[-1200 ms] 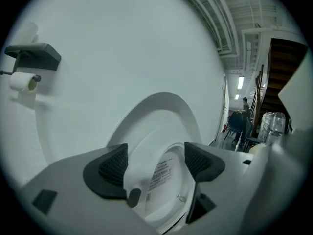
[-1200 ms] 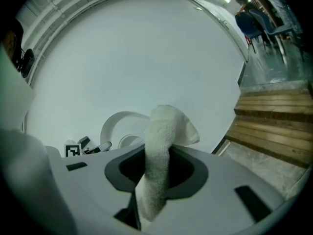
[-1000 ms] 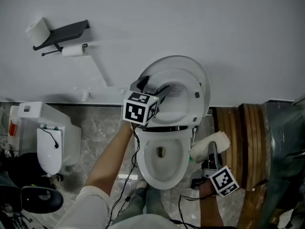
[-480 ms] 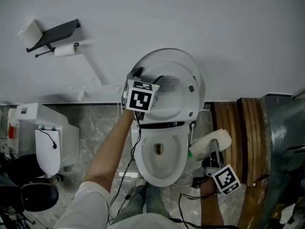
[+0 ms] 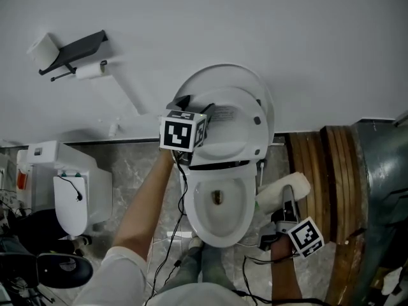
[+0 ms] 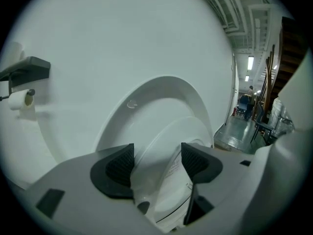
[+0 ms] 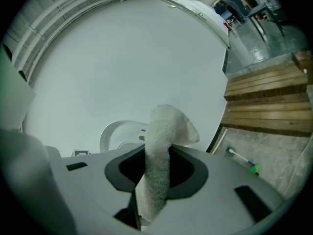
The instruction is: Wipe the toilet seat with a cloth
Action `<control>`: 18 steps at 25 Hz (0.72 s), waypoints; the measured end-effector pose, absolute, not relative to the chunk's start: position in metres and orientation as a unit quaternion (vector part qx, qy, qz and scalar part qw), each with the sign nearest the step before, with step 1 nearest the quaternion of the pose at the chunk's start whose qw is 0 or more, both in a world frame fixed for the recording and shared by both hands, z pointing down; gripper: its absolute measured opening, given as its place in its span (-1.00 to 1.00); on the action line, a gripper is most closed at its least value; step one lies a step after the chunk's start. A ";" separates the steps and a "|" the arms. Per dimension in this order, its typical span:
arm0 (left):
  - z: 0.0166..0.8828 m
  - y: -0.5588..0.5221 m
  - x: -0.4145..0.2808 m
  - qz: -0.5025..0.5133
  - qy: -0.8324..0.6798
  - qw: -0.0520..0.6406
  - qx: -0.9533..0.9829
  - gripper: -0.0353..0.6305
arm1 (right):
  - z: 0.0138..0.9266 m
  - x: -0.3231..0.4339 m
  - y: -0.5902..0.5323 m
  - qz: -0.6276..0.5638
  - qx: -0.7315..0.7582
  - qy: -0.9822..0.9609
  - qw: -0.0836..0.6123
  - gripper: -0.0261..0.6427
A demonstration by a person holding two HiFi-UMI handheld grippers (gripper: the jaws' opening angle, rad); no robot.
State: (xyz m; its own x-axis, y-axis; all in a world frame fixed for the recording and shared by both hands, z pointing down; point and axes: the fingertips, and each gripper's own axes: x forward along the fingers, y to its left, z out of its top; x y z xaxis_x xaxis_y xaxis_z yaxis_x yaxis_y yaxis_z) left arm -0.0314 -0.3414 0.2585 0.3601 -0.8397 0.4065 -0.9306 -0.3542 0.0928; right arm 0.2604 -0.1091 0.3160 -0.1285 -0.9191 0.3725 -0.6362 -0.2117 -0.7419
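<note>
Having just closed a little, the jaws of the left gripper (image 6: 157,161) stand apart around the raised white plastic toilet seat (image 5: 234,125), while right of the white bowl (image 5: 220,229) the right gripper (image 7: 156,169) pinches the folded cream terry cloth (image 5: 281,193).

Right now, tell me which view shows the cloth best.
The right gripper view: the cloth rises large and centred, pinched in the right gripper. The head view shows it small beside the toilet bowl; the left gripper view shows none of it.

Two grey hand-held grippers
Left gripper (image 5: 203,106) and right gripper (image 5: 287,199) each carry a black-and-white marker cube (image 5: 182,132) and dark ribbed pads (image 6: 120,168); black cables (image 5: 180,199) trail; white sleeve (image 5: 118,276).
</note>
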 end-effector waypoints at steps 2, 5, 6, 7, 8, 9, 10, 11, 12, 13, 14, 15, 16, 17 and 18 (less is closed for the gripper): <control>0.257 -0.334 -0.030 0.149 -0.545 0.158 0.810 0.09 | 0.312 0.261 -0.108 -0.441 -0.643 0.606 0.160 -0.62; 0.256 -0.324 -0.029 0.153 -0.544 0.161 0.809 0.08 | 0.304 0.261 -0.105 -0.439 -0.644 0.605 0.161 -0.62; 0.255 -0.320 -0.028 0.152 -0.543 0.163 0.809 0.07 | 0.300 0.261 -0.104 -0.437 -0.643 0.608 0.163 -0.62; 0.254 -0.315 -0.027 0.150 -0.542 0.167 0.810 0.07 | 0.295 0.259 -0.105 -0.431 -0.635 0.617 0.171 -0.62; 0.252 -0.310 -0.027 0.147 -0.541 0.171 0.810 0.05 | 0.290 0.257 -0.107 -0.423 -0.625 0.631 0.180 -0.62; 0.251 -0.304 -0.027 0.143 -0.539 0.174 0.811 -0.03 | 0.285 0.256 -0.107 -0.415 -0.617 0.642 0.186 -0.62; 0.250 -0.297 -0.027 0.141 -0.536 0.177 0.813 -0.04 | 0.283 0.255 -0.106 -0.409 -0.614 0.648 0.186 -0.62; 0.250 -0.289 -0.025 0.142 -0.532 0.179 0.815 -0.05 | 0.281 0.255 -0.102 -0.405 -0.615 0.652 0.182 -0.62; 0.250 -0.281 -0.024 0.143 -0.527 0.181 0.818 -0.05 | 0.280 0.255 -0.098 -0.401 -0.616 0.654 0.179 -0.62; 0.249 -0.273 -0.022 0.145 -0.521 0.183 0.821 -0.06 | 0.279 0.254 -0.094 -0.399 -0.617 0.656 0.176 -0.62; 0.249 -0.265 -0.021 0.146 -0.516 0.186 0.823 -0.06 | 0.278 0.253 -0.089 -0.398 -0.618 0.655 0.173 -0.62; 0.249 -0.257 -0.019 0.147 -0.511 0.189 0.825 -0.06 | 0.278 0.252 -0.083 -0.402 -0.620 0.652 0.169 -0.62; 0.249 -0.249 -0.018 0.147 -0.507 0.190 0.828 -0.07 | 0.280 0.251 -0.076 -0.409 -0.625 0.645 0.163 -0.62; 0.250 -0.242 -0.017 0.147 -0.505 0.191 0.829 -0.07 | 0.281 0.250 -0.069 -0.416 -0.630 0.637 0.156 -0.62; 0.250 -0.235 -0.016 0.147 -0.503 0.191 0.830 -0.07 | 0.281 0.248 -0.065 -0.420 -0.631 0.635 0.151 -0.62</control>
